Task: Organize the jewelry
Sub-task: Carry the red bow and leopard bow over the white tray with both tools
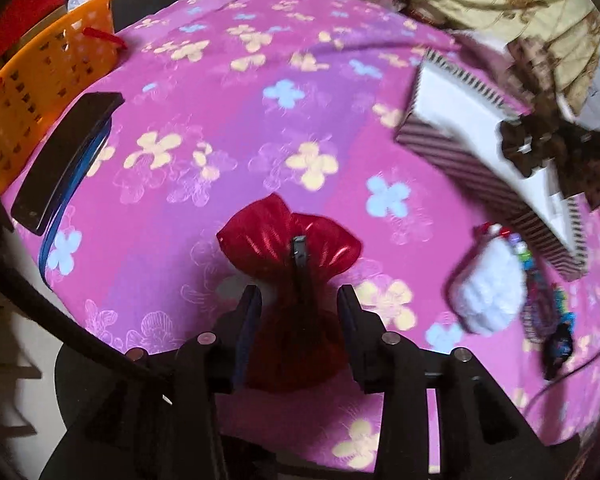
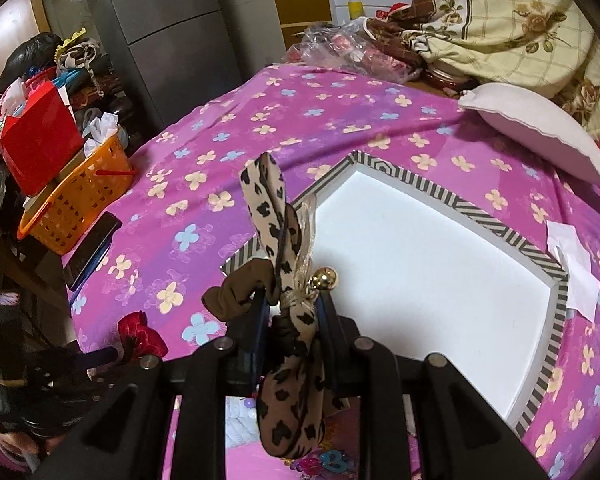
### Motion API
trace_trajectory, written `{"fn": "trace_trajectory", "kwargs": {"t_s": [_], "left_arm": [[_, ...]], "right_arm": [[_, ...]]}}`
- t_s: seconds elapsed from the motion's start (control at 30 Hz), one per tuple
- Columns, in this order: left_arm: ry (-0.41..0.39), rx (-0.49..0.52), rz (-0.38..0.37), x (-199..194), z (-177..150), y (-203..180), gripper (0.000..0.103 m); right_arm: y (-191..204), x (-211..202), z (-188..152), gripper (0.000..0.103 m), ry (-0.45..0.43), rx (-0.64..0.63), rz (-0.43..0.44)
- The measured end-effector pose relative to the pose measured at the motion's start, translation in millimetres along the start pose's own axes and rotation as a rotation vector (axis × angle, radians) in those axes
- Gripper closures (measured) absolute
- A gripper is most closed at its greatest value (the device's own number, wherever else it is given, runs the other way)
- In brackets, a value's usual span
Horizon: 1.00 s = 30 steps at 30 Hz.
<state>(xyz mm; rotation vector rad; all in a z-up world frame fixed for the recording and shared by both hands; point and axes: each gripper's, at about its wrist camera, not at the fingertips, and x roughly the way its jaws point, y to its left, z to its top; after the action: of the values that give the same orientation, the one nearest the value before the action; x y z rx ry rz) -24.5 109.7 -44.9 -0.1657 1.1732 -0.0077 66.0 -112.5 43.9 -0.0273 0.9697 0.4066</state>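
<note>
A pink flowered bedspread (image 2: 340,128) covers the whole surface, carrying everything else. Largest on it is the striped gift box (image 2: 420,264), open with a white interior, lying toward the right side of the spread; in the left wrist view the same box (image 1: 456,152) is blurred, near the far right edge. At the left edge sits an orange basket (image 2: 76,196), with a red box (image 2: 40,140) just behind it off the spread, and a dark flat case (image 1: 64,160) lies on the spread just beside the basket. A pale pillow (image 2: 540,132) rests at the far right corner, and a white paper slip (image 2: 572,264) lies beside the box's right wall. A white knitted pouch (image 1: 488,288) sits near the right edge, just beside a cluster of colourful bead jewelry (image 1: 540,300). The left gripper (image 1: 298,300) stands with its fingers spread to either side of a shiny red pouch (image 1: 292,240) that lies on the spread near the front edge; whether the pads touch it cannot be told. The right gripper (image 2: 296,308) is closed on a leopard-print hair tie (image 2: 288,272) with a gold bead (image 2: 325,277), held up over the near corner of the box.
</note>
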Motion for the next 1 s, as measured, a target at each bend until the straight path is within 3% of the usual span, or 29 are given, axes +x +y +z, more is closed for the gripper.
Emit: {"fn": "trace_trajectory", "kwargs": {"t_s": [0.03,0.13,0.33,0.6,0.8,1.0], "left_arm": [[-0.004,0.005,-0.004,2.4,0.3,-0.7,0.062],[-0.019,-0.007,-0.03,2.0,2.5,1.1,0.068],[-0.084,0.03,-0.099,-19.4,17.8,-14.3,0.069],[-0.131,0.093,-0.188,-38.9,69.1,-71.4,0.068],[-0.066,0.097,-0.205,-7.6,110.1,-111.1,0.068],[-0.033,0.103,-0.163,24.6,132.0,-130.9,0.068]], "right_arm": [[-0.6,-0.4,0.1,0.079,0.001,-0.001,-0.003],[-5.0,-1.8,2.0,0.079,-0.001,0.005,-0.01],[-19.4,0.6,11.2,0.079,-0.012,0.042,-0.031],[-46.1,23.9,36.4,0.078,0.006,0.135,-0.065],[-61.7,58.9,56.3,0.078,0.044,0.192,-0.056],[-82.5,97.0,74.5,0.078,0.078,0.273,-0.03]]}}
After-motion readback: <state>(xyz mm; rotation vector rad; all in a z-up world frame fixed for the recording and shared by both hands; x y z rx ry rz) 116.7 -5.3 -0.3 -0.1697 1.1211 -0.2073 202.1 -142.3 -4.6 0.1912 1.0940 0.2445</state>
